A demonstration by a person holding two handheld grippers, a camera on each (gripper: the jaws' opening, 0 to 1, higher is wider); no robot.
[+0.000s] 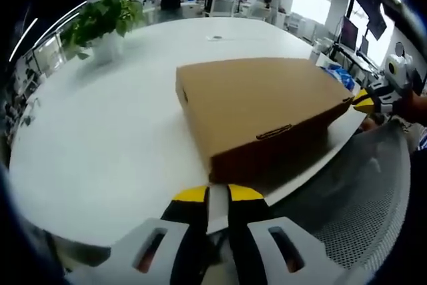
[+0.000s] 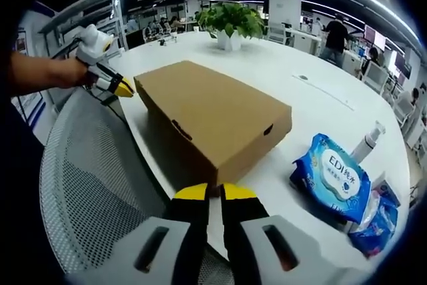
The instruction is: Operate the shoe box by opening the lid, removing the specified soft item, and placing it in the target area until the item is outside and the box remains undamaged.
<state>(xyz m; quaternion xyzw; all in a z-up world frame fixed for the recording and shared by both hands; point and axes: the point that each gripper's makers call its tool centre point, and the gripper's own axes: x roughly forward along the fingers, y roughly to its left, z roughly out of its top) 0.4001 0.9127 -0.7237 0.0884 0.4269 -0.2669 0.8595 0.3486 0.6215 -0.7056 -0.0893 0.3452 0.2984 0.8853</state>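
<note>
Both the left gripper (image 1: 219, 195) and the right gripper (image 2: 215, 193) have jaws pressed nearly together on nothing, each tip just short of a corner of the shoe box (image 1: 260, 108). The box sits lid-shut on the white table (image 1: 107, 125); a potted plant (image 2: 232, 23) stands beyond it, a blue wipes pack (image 2: 333, 175) beside it.

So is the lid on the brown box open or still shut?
Shut. The shoe box has its lid lying flat on top, with no gap showing along the edges in either view.
</note>
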